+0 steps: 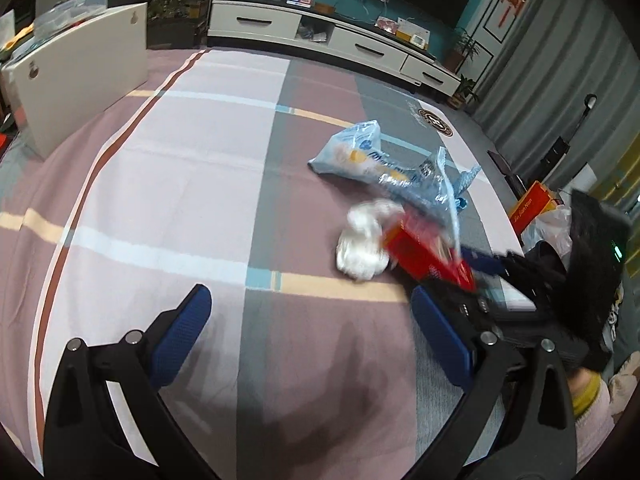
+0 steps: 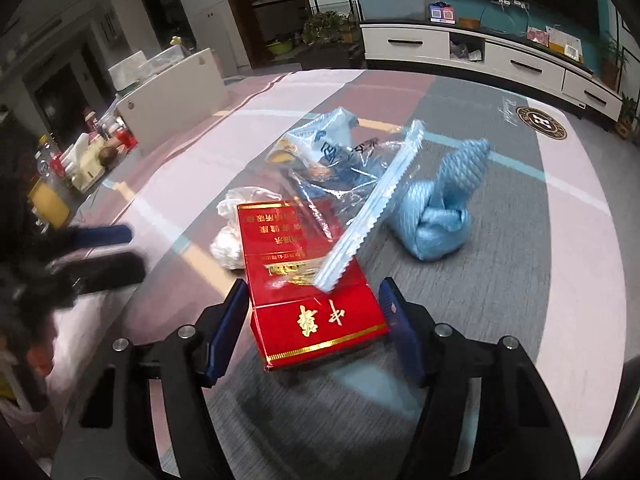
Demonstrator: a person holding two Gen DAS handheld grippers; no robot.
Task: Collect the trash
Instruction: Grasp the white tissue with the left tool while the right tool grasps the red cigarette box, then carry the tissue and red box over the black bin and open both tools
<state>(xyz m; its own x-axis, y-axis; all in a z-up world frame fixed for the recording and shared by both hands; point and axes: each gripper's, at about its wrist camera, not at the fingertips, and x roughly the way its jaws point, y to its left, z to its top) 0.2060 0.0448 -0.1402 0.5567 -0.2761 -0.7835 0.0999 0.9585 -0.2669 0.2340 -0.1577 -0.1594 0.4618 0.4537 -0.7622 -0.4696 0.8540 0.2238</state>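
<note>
A red cigarette box (image 2: pixel 308 280) with gold lettering lies on the tablecloth between the fingers of my right gripper (image 2: pixel 312 308). The blue pads stand on either side of the box with small gaps, so the jaws are open around it. A clear blue plastic wrapper (image 2: pixel 360 184) lies over the box's far end. A crumpled white tissue (image 2: pixel 232 236) sits to its left and a knotted blue bag (image 2: pixel 444 208) to its right. My left gripper (image 1: pixel 308 320) is open and empty over the cloth, with the tissue (image 1: pixel 360 248), box (image 1: pixel 424 256) and wrapper (image 1: pixel 360 156) ahead to its right.
The table has a pink, grey and white patterned cloth (image 1: pixel 160 184). A white board (image 1: pixel 80 80) stands at its far left edge. A white TV cabinet (image 1: pixel 320 36) runs along the back wall. Bags and a red carton (image 1: pixel 532 204) sit beyond the table's right edge.
</note>
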